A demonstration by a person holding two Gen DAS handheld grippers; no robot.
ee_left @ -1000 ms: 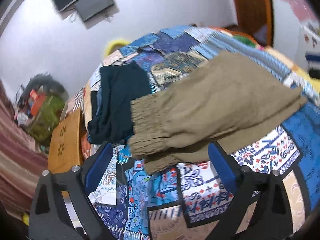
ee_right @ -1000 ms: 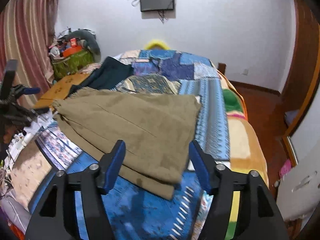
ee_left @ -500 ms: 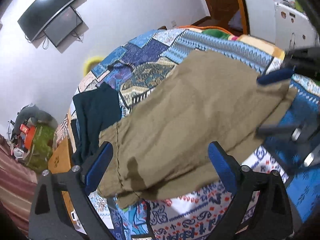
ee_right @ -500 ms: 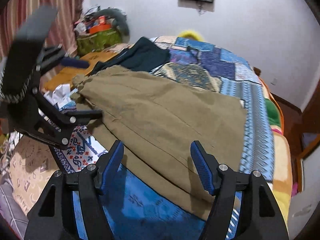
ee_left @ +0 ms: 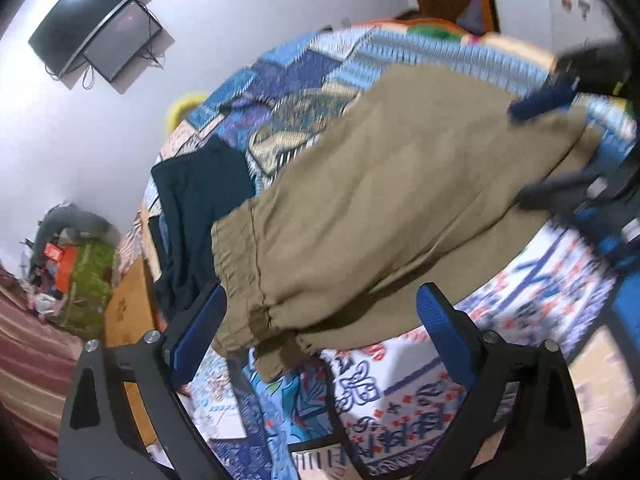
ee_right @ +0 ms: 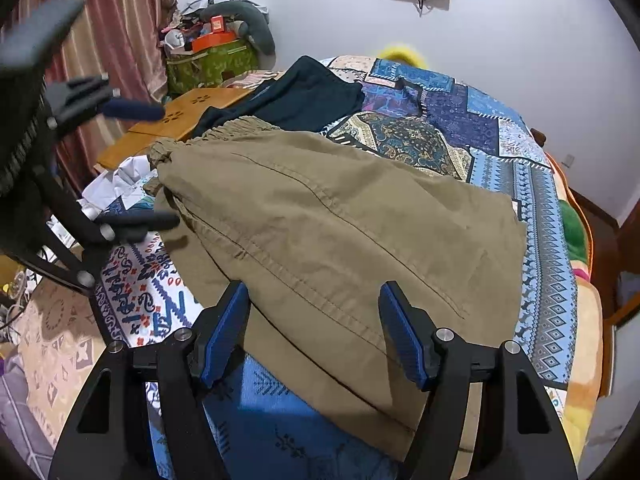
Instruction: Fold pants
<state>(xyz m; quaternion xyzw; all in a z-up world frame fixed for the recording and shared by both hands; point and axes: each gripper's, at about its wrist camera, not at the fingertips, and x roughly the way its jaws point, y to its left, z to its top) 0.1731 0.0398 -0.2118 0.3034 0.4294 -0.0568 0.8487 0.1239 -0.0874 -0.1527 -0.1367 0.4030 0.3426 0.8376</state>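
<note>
Khaki pants [ee_left: 380,208] [ee_right: 340,220] lie folded flat on a patchwork bedspread [ee_left: 400,392] [ee_right: 536,208]. Their elastic waistband [ee_left: 236,272] is bunched at one end. My left gripper [ee_left: 320,320] stands open just over the waistband corner, and cloth shows between its blue fingers without being pressed. In the right wrist view that left gripper [ee_right: 136,168] shows at the left by the waistband. My right gripper [ee_right: 314,320] is open over the opposite long edge of the pants. It also shows blurred at the far end [ee_left: 560,144].
A dark navy garment [ee_left: 196,208] [ee_right: 308,92] lies beyond the waistband. Beside the bed stands a low wooden table [ee_right: 188,116] [ee_left: 128,312], and past it a green bag [ee_right: 212,64] piled with clutter before a striped curtain [ee_right: 120,20]. A screen [ee_left: 116,40] hangs on the wall.
Both grippers have come down closer to the pants. The left one moved to the waistband corner and rolled. The right one shifted along the pants' edge, and the left gripper came into its view.
</note>
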